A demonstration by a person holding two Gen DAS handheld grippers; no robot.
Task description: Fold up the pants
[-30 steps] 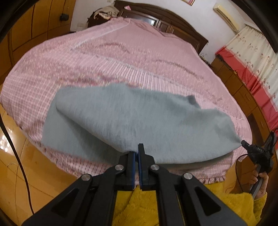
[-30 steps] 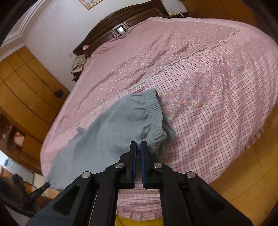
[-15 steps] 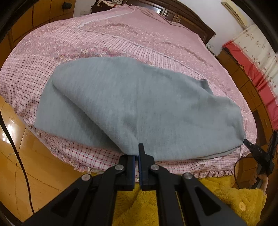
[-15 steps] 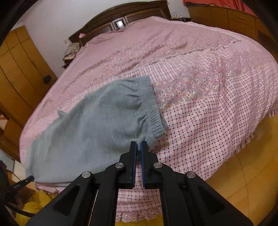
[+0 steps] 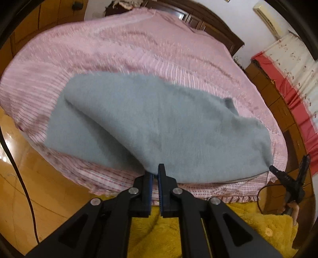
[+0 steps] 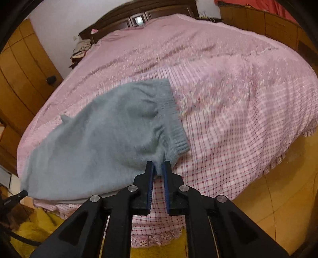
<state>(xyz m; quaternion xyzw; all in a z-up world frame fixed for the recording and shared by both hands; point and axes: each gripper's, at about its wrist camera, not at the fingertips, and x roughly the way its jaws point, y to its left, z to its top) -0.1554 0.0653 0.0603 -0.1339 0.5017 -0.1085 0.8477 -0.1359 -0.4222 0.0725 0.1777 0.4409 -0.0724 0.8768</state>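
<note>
Grey-blue knit pants [image 5: 159, 119] lie across the near end of a pink bed [image 5: 139, 49], with their near edge lifted. My left gripper [image 5: 155, 174] is shut on the near edge of a pant leg. My right gripper [image 6: 158, 168] is shut on the pants [image 6: 99, 139] just by the ribbed waistband [image 6: 176, 127]. The other gripper shows at the far right of the left wrist view [image 5: 286, 178], holding the pants' far corner. Both views are blurred by motion.
The bed has a dark wooden headboard [image 6: 139, 13] at the far end. Wooden floor [image 5: 29, 188] lies to the left and right of the bed foot. Wooden cabinets [image 6: 19, 79] line the walls. A yellow fluffy garment [image 5: 238, 228] is just below the grippers.
Both grippers, still shut on the pants, have moved so the pants sit a little farther up the bed. The right jaws stand slightly wider around the bunched fabric.
</note>
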